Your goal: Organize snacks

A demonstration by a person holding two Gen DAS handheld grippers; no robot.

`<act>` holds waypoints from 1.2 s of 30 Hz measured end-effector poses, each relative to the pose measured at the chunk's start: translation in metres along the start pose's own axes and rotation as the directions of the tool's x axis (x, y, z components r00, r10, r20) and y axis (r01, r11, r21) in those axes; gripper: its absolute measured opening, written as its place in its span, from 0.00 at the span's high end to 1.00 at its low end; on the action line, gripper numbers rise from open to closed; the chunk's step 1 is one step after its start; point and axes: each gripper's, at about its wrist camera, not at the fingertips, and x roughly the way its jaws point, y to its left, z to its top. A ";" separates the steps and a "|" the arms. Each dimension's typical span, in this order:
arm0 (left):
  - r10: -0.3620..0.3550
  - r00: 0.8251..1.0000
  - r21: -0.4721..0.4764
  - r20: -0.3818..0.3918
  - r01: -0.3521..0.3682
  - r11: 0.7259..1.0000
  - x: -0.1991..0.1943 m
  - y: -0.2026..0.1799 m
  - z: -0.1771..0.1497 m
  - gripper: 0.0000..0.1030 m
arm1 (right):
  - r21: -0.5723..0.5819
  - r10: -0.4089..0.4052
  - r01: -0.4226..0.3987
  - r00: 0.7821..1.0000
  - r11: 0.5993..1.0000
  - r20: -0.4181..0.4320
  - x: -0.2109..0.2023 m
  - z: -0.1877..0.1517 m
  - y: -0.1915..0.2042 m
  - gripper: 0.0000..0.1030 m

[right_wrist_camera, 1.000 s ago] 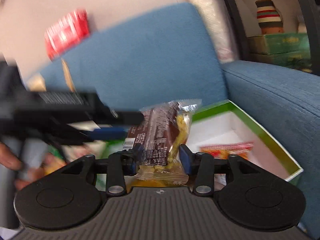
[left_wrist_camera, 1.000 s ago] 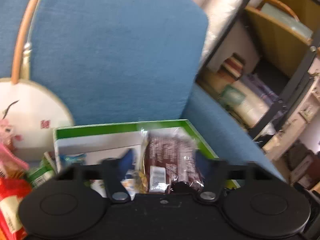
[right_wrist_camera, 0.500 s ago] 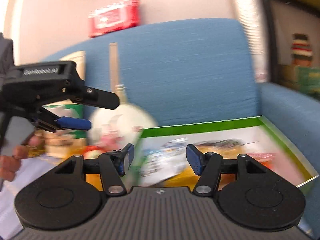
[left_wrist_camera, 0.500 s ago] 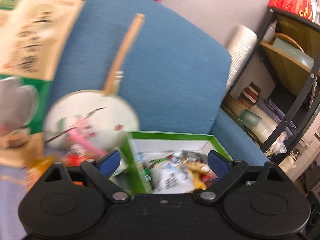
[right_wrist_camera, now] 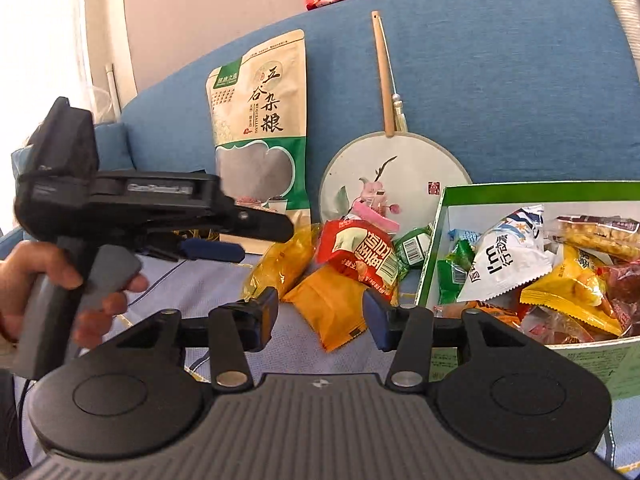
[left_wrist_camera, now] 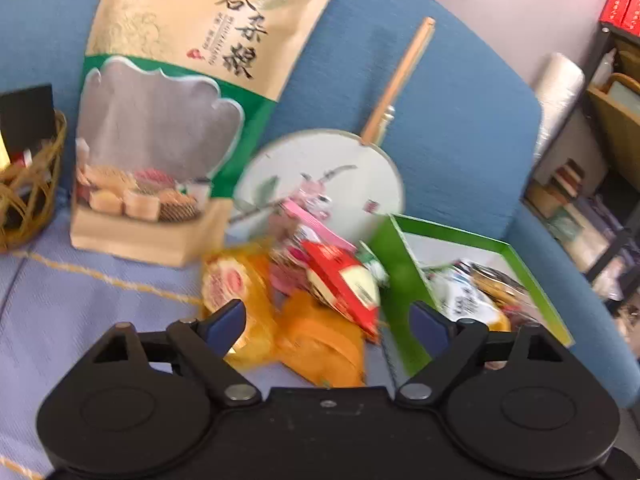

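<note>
A green box (right_wrist_camera: 536, 190) with a white inside sits on the blue sofa, holding several snack packets, among them a white one (right_wrist_camera: 504, 256). Left of it lies a loose pile: a red packet (right_wrist_camera: 356, 252), an orange packet (right_wrist_camera: 332, 308) and a yellow packet (right_wrist_camera: 280, 264). My right gripper (right_wrist_camera: 320, 314) hovers before the orange packet, jaws closing with nothing between the pads. My left gripper (left_wrist_camera: 326, 320) is open and empty, facing the same pile (left_wrist_camera: 320, 340) with the box (left_wrist_camera: 460, 236) at its right. It shows in the right wrist view too (right_wrist_camera: 256, 240).
A tall tan and green grain bag (right_wrist_camera: 260, 132) and a round fan (right_wrist_camera: 392, 176) lean on the sofa back behind the pile. A wicker basket (left_wrist_camera: 24, 200) stands far left. A person's hand (right_wrist_camera: 40, 272) grips the left tool. Shelves (left_wrist_camera: 600, 160) fill the right.
The brown packet that my right gripper held a second ago is out of its jaws. Both grippers have swung left from the box toward the loose pile.
</note>
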 end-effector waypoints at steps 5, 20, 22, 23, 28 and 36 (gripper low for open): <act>0.105 0.994 -0.041 -0.021 -0.106 0.994 0.025 0.025 0.002 0.00 | 0.013 0.034 -0.034 0.999 0.999 -0.009 0.002 -0.002 0.000 0.21; -0.097 0.987 -0.128 -0.131 0.080 0.988 -0.035 0.042 -0.052 0.25 | 0.005 0.147 -0.148 0.975 0.989 -0.165 0.029 -0.023 0.029 0.20; -0.101 0.986 -0.119 -0.132 0.085 0.989 -0.036 0.041 -0.050 0.25 | 0.023 0.128 -0.126 0.976 0.992 -0.175 0.037 -0.026 0.032 0.19; -0.088 0.988 -0.120 -0.130 0.072 0.990 -0.033 0.041 -0.049 0.25 | 0.040 0.117 -0.112 0.978 0.993 -0.172 0.041 -0.027 0.032 0.19; -0.075 0.990 -0.154 -0.119 0.056 0.986 -0.028 0.042 -0.047 0.22 | 0.024 0.081 -0.079 0.989 0.997 -0.123 0.050 -0.030 0.036 0.05; -0.037 0.992 -0.196 -0.118 0.013 0.981 -0.020 0.054 -0.049 0.17 | -0.045 0.069 -0.075 0.992 0.996 -0.107 0.065 -0.026 0.036 0.00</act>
